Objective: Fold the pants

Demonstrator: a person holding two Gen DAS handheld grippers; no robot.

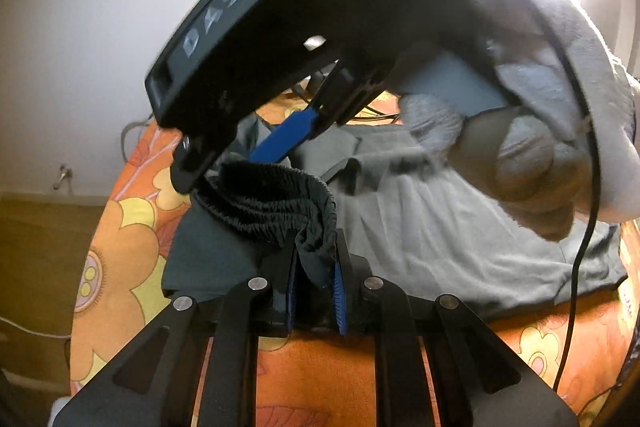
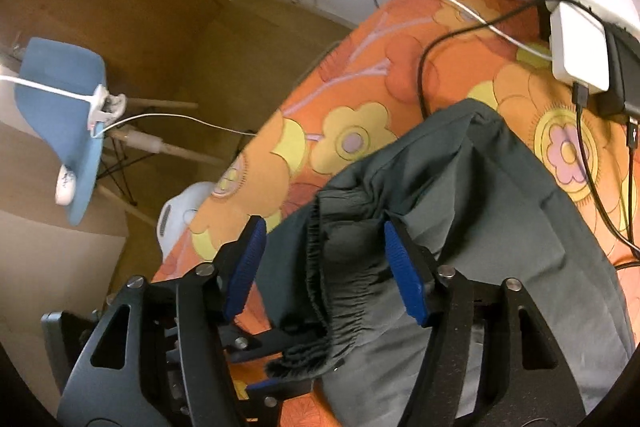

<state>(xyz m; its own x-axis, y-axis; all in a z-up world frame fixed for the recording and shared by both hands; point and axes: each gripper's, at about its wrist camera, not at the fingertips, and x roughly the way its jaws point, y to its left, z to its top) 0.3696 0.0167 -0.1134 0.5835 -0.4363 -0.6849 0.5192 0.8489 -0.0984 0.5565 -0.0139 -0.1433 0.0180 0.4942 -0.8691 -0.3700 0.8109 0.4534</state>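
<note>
Dark grey pants [image 2: 500, 207] lie on the orange flowered tablecloth [image 2: 360, 67]. Their gathered elastic waistband [image 2: 344, 287] is lifted off the cloth. My left gripper [image 1: 316, 267] is shut on a bunched end of the waistband [image 1: 272, 195], the fabric pinched between its blue pads. In the right wrist view the left gripper [image 2: 296, 343] shows low down, holding that same end. My right gripper [image 2: 324, 227] stands open, its blue pads [image 2: 404, 275] straddling the waistband without pressing it. In the left wrist view the right gripper [image 1: 236, 159] hovers just over the waistband, with a hand in a grey sleeve [image 1: 520, 163] behind it.
White chargers and a power strip [image 2: 576, 47] with several cables sit on the far corner of the table. A black cable [image 1: 580, 267] hangs on the right. Off the table's left edge are a blue chair [image 2: 68, 99] and a white object [image 2: 180, 215].
</note>
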